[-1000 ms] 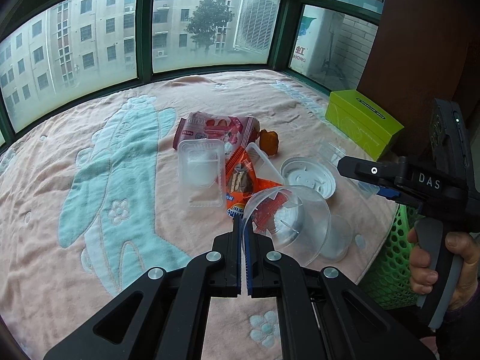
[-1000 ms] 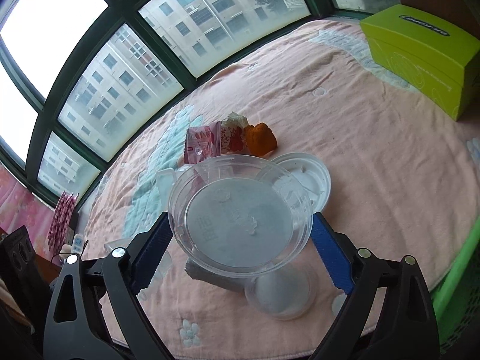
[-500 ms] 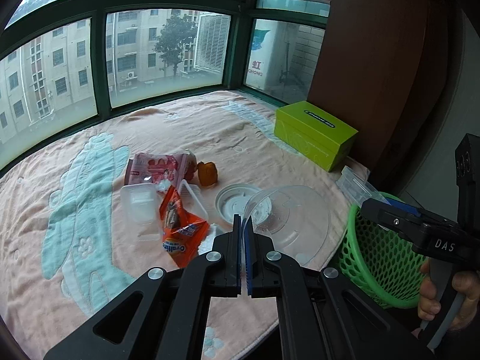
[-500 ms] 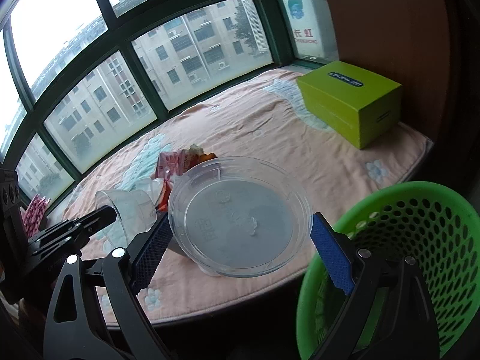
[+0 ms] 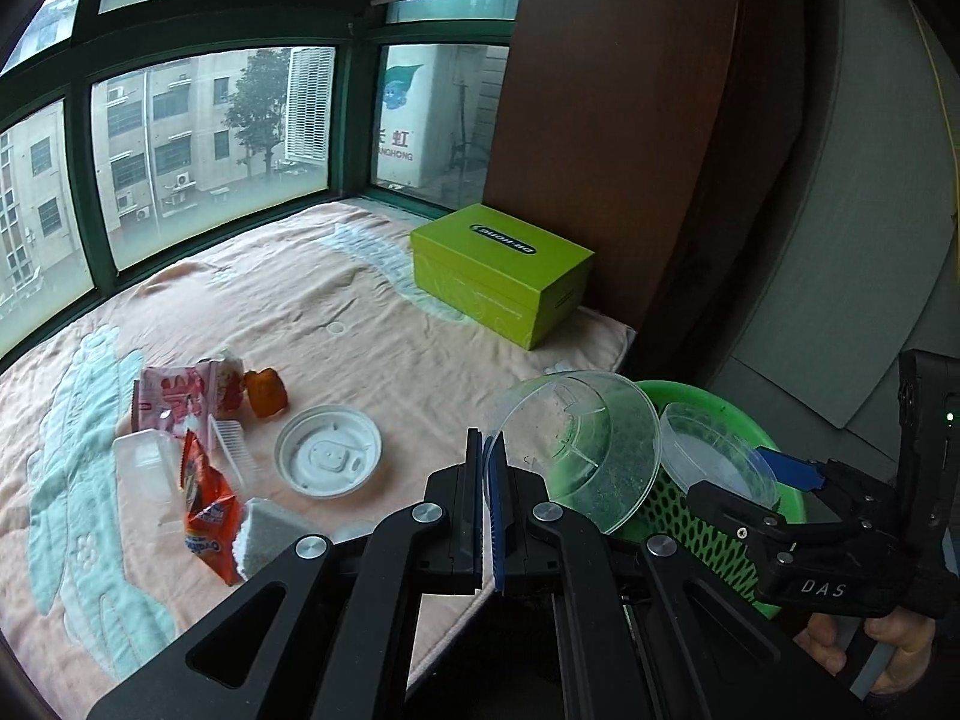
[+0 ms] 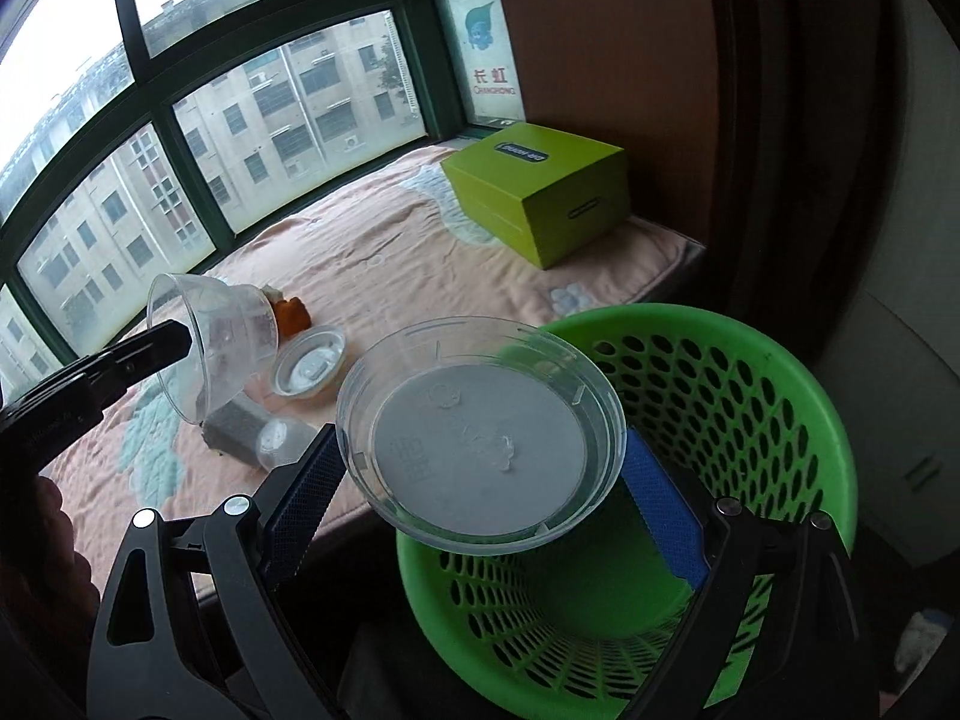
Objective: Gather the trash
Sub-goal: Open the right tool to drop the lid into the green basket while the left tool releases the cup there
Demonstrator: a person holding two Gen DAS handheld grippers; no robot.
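My left gripper [image 5: 493, 468] is shut on the rim of a clear plastic bowl [image 5: 576, 450], held at the blanket's edge beside the green basket [image 5: 720, 540]; the bowl also shows in the right wrist view [image 6: 210, 348]. My right gripper [image 6: 480, 480] is shut on a shallow clear plastic container [image 6: 480, 432], holding it over the green basket [image 6: 720, 420]; that container also shows in the left wrist view [image 5: 711, 456]. On the pink blanket [image 5: 360, 330] lie a white lid [image 5: 328, 459], an orange snack packet [image 5: 207, 510], a pink wrapper [image 5: 180, 396], a clear tray [image 5: 144, 474] and an orange lump [image 5: 266, 393].
A lime-green box [image 5: 501, 273] stands at the blanket's far right by the brown wall panel [image 5: 600, 120]. Windows [image 5: 210, 138] run along the back. A grey sponge [image 6: 231, 423] and a small clear cup [image 6: 282, 441] lie near the blanket's front edge.
Both grippers have swung right with their containers. The right one now holds its container over the basket; the left one has carried the bowl to the basket's side.
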